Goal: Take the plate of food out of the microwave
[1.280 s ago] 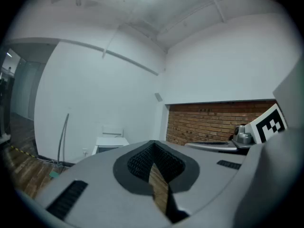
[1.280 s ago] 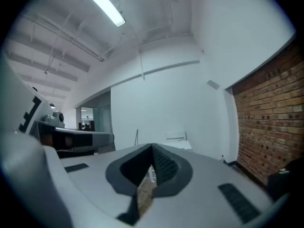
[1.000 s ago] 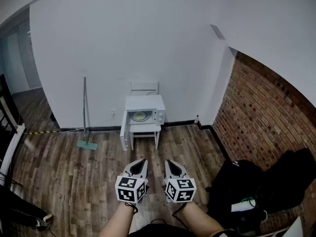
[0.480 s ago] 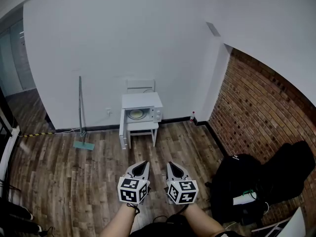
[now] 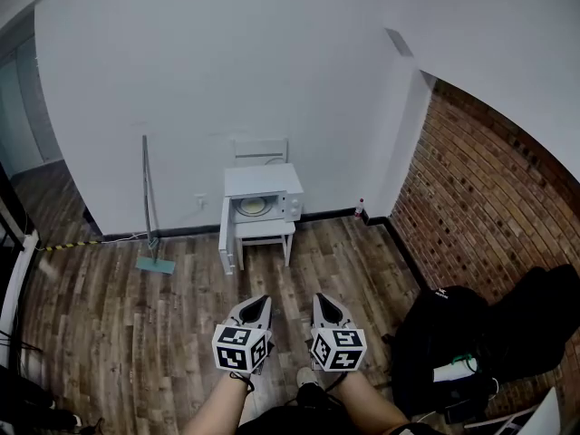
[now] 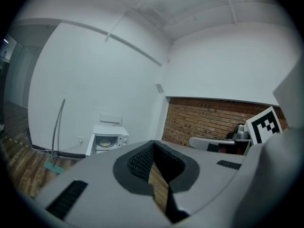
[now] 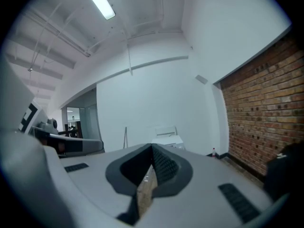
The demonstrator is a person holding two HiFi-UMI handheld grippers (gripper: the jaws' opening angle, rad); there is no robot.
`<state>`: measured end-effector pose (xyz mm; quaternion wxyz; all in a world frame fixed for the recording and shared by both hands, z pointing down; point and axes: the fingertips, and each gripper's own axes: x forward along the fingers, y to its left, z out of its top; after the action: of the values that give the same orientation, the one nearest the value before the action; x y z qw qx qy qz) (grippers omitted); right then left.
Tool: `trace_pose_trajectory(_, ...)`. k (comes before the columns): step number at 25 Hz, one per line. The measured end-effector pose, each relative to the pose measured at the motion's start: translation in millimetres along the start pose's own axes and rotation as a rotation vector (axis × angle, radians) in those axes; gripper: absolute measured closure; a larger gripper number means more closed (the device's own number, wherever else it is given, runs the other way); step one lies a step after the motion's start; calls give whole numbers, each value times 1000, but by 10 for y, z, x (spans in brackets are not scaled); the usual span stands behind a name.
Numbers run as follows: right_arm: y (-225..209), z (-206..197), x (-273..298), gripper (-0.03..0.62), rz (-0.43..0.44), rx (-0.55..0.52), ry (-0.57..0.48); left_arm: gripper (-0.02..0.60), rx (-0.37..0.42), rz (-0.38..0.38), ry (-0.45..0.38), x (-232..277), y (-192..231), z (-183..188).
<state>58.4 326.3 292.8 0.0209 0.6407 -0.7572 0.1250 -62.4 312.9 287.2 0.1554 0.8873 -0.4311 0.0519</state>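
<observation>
The left claw (image 5: 256, 301) and right claw (image 5: 324, 299) — both pinched shut, empty — have sunk slightly as the person steps forward (a shoe (image 5: 308, 376) now shows), yet the yellowish plate of food (image 5: 255, 207) still sits inside the open white microwave (image 5: 276, 181) on its small white table (image 5: 268, 232), well apart; no writing is legible.
</observation>
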Motion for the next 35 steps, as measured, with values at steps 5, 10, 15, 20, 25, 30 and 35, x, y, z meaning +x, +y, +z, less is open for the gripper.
trace_pose_trajectory(5, -329, 170, 521, 580, 21, 18, -11, 589, 23, 34, -7, 516, 128, 220)
trace_pose_trajectory(10, -679, 439, 1021, 580, 60, 14, -30, 589, 35, 67, -39, 1071, 174, 549)
trace_pose_trajectory(15, -976, 597, 1473, 580, 103, 13, -23, 589, 14, 98, -36, 1568, 241, 669)
trace_pose_trajectory(20, -1227, 619, 1852, 580, 156, 6, 2, 589, -12, 138, -37, 1998, 328, 722)
trace_pose_trajectory(25, -1418, 579, 2169, 580, 188, 22, 35, 589, -36, 181, -20, 2263, 440, 672)
trace_pose_trajectory(30, -1448, 524, 2416, 580, 196, 30, 47, 589, -65, 192, -2, 2479, 669, 632)
trace_pose_trajectory(35, -1516, 449, 2811, 580, 173, 24, 72, 589, -90, 169, 2, 2816, 970, 637)
